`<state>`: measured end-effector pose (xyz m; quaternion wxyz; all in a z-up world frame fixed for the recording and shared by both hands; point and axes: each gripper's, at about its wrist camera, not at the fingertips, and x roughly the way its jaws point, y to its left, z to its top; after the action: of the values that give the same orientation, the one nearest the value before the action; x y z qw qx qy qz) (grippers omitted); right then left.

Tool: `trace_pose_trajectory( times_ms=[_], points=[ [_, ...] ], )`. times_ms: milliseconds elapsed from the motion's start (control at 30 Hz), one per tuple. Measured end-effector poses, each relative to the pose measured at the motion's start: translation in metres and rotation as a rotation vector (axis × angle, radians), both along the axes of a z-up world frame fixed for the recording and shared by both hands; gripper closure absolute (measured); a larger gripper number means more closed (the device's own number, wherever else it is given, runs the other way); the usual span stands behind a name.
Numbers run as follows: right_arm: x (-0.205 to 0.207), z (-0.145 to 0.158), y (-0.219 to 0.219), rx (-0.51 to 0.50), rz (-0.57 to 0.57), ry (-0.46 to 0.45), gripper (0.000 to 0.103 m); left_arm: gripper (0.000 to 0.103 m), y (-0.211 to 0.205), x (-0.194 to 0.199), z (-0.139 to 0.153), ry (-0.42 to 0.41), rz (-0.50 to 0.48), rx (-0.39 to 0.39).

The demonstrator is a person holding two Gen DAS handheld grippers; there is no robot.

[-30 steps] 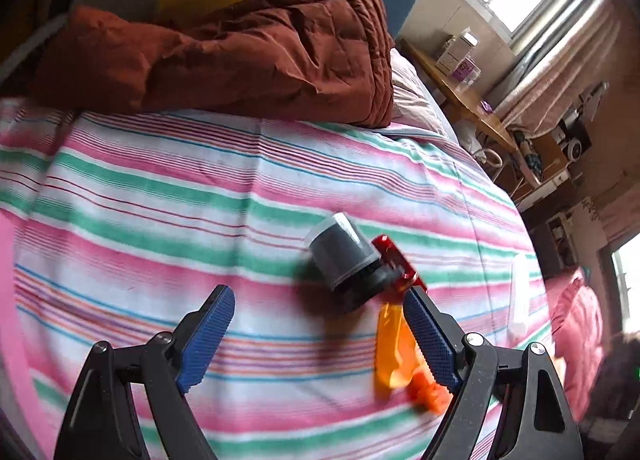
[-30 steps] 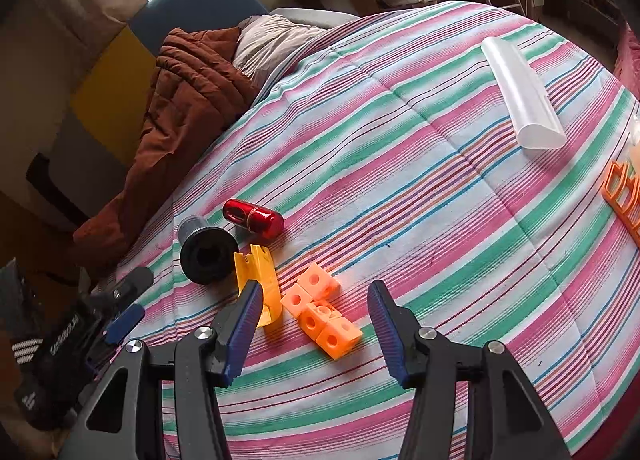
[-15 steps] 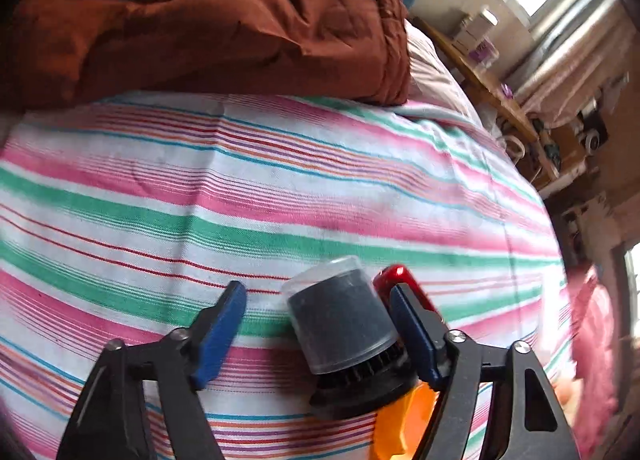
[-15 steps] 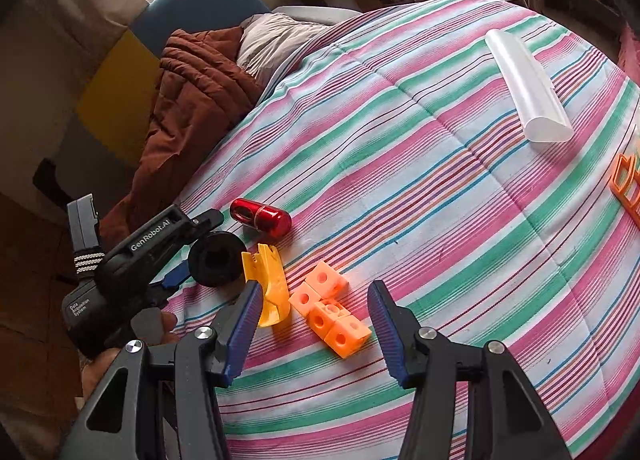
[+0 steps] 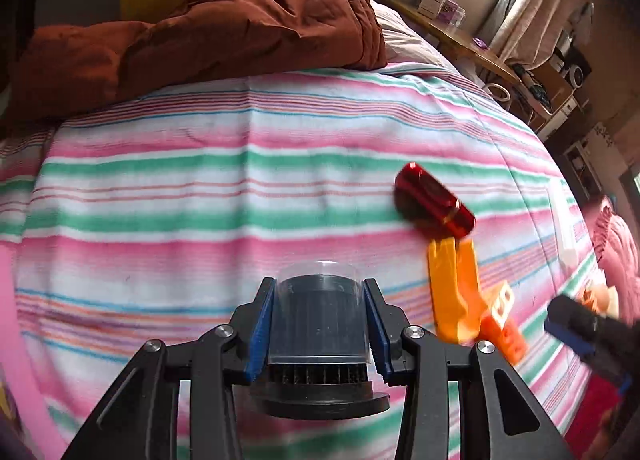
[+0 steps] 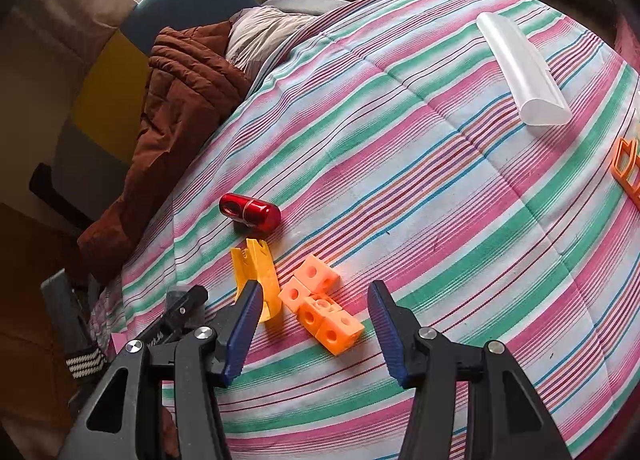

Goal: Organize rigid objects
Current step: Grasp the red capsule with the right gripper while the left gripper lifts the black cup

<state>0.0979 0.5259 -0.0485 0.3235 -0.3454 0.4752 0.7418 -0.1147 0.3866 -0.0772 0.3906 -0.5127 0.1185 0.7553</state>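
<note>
- The left hand-held gripper (image 5: pixel 319 324) is seen clamped on a dark grey ribbed cylinder under a clear plastic dome with a black flanged base (image 5: pixel 319 334); the blue pads are pressed against its two sides, just above the flange.
- The cylinder's long axis is aligned with the fingers: the domed end is pointed forward, away from the camera, and the flange is turned back toward it. Whether the base is lifted off the striped bed cover (image 5: pixel 200 196) cannot be told from this view.
- The right hand-held gripper (image 6: pixel 312 324) is held with its fingers apart and nothing between them, just above the cover.
- The cluster of joined orange plastic cubes with round holes (image 6: pixel 322 308) is found directly ahead of the right gripper's open gap, so that hand is judged the nearer one for it.
- A yellow-orange forked plastic clip (image 6: pixel 258 278) is laid just beside the cubes, partly hidden by the right gripper's left finger, with its long axis running away from the camera.
- A glossy red capsule-shaped case (image 6: pixel 250 212) is placed just beyond the clip, lying crosswise.
- A long translucent white half-round tube (image 6: pixel 522 74) is set well apart, far across the bed.
</note>
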Motion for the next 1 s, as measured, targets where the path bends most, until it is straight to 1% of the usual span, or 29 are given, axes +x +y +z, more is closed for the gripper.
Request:
trace_pose_trajectory(
  times_ms=[100,367,500,567,633,733,800,900,1000],
  points=[
    [-0.002,-0.001,-0.002,0.008,0.010,-0.014,0.048,0.060,-0.019,0.011,-0.001,-0.006,0.004,0.003],
    [-0.008,-0.006,-0.007,0.008,0.051,-0.040,0.048,0.060,-0.060,0.052,-0.001,0.052,-0.019,0.020],
    [-0.018,-0.003,-0.015,0.039,0.102,-0.058,0.048,0.060,-0.077,0.059,-0.003,0.033,-0.002,0.051],
    [-0.028,0.001,-0.018,0.067,0.143,-0.073,0.048,0.060,-0.081,0.061,-0.004,0.032,-0.002,0.068],
    [-0.044,0.008,-0.018,0.116,0.195,-0.092,0.048,0.060,-0.084,0.061,-0.006,0.028,-0.001,0.079],
    [-0.067,0.018,-0.010,0.202,0.249,-0.130,0.048,0.060,-0.085,0.061,-0.007,0.022,0.005,0.089],
    [-0.084,0.020,-0.001,0.236,0.278,-0.147,0.048,0.060,-0.086,0.061,-0.008,0.022,0.008,0.094],
    [-0.111,0.013,0.009,0.256,0.343,-0.197,0.048,0.060,-0.085,0.064,-0.009,0.047,0.002,0.092],
    [-0.136,0.000,0.013,0.315,0.396,-0.265,0.048,0.060,-0.085,0.066,-0.010,0.062,0.003,0.093]
  ],
)
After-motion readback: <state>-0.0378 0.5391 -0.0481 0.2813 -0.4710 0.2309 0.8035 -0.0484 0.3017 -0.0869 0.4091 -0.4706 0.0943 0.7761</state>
